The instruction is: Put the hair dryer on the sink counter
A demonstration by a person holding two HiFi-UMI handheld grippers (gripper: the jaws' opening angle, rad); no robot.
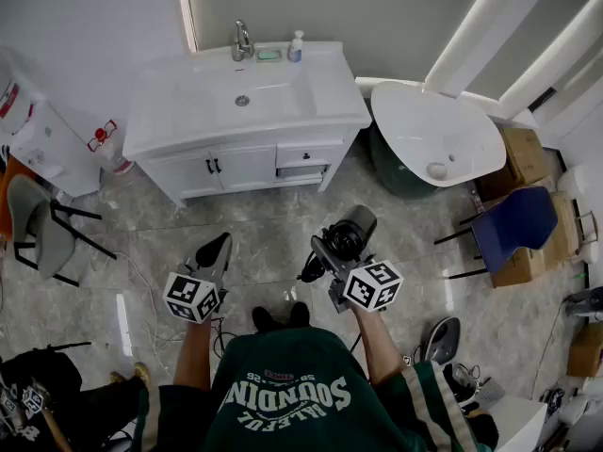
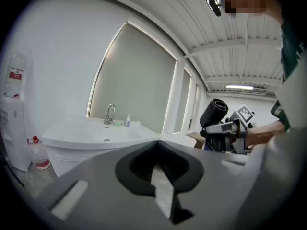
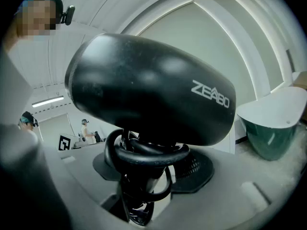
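Pinching the glossy black plastic hair dryer (image 3: 148,90) by its cord-wrapped handle, right gripper (image 3: 144,171) likely bears a rigid, top-heavy, slick load; left gripper (image 2: 157,143) pressed together, empty.

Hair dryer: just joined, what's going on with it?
A person stands back from the white sink counter, a gripper in each hand. The right gripper has its jaws closed on the handle of the black hair dryer, cord coiled round it, held in the air. The left gripper is shut and empty. The dryer is not yet on the counter.
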